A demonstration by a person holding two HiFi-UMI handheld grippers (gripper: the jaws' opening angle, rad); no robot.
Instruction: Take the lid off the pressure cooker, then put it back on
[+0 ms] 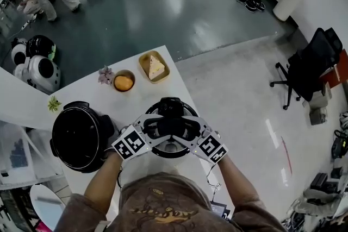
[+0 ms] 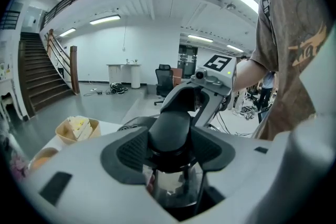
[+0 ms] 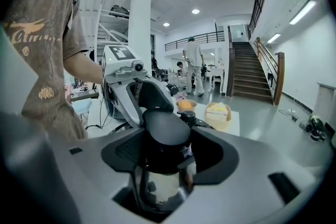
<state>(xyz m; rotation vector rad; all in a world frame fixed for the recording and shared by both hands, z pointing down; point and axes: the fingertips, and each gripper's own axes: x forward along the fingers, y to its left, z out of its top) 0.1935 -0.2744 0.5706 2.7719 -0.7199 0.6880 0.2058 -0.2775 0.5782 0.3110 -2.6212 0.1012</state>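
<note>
Gripping lid (image 1: 172,146) by its black handle (image 1: 171,126): left tongs (image 2: 169,152) & right tongs (image 3: 167,152) are each pinching one end, facing each other. Lid is showing over mid-surface (image 1: 138,99), just right of black pot (image 1: 79,136); seated or not, can't tell. Doing this well prob. means keeping it level w/ equal squeeze both sides, lowering straight, no twisting.

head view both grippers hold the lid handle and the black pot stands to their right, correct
Not quite: the head view shows the black pot to the left of the grippers, not the right. The left gripper and right gripper do both hold the lid handle.
</note>
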